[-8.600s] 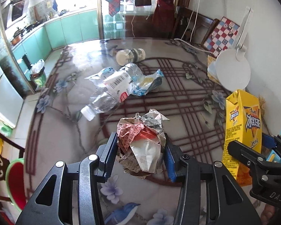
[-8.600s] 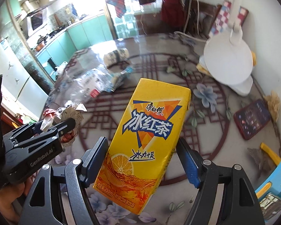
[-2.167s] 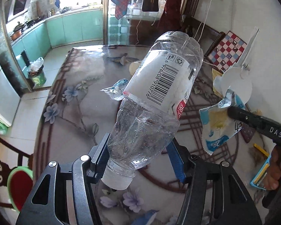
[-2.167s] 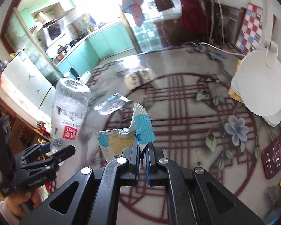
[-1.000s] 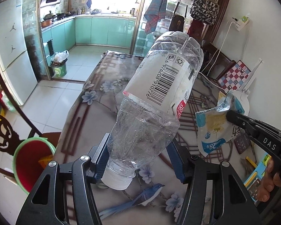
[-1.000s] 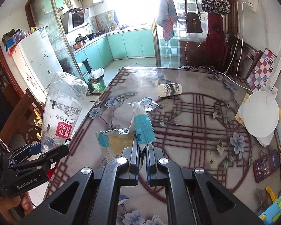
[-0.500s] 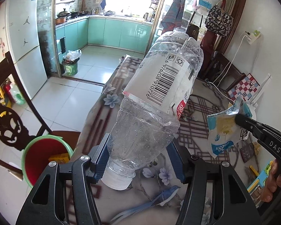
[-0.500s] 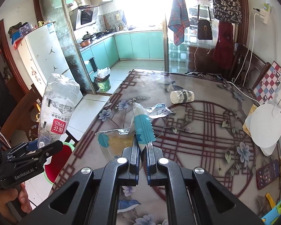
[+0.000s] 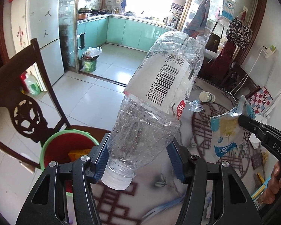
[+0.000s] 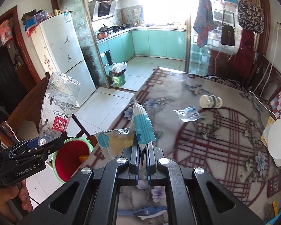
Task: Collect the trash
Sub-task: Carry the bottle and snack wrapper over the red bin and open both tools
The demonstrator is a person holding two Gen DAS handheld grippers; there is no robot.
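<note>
The clear plastic bottle (image 9: 159,101), crumpled and beaded inside, tilts cap-down, base up toward the kitchen, clamped near its neck by the left gripper (image 9: 138,161) beside the red bucket (image 9: 63,150). The right gripper (image 10: 142,159) pinches a torn blue-and-white wrapper (image 10: 140,127) above the table (image 10: 224,150) edge.

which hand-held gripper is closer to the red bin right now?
Left. The left hand-held gripper, holding the bottle, is right beside the red bin, about at its rim. The right hand-held gripper, pinching the wrapper, sits farther over the table.
</note>
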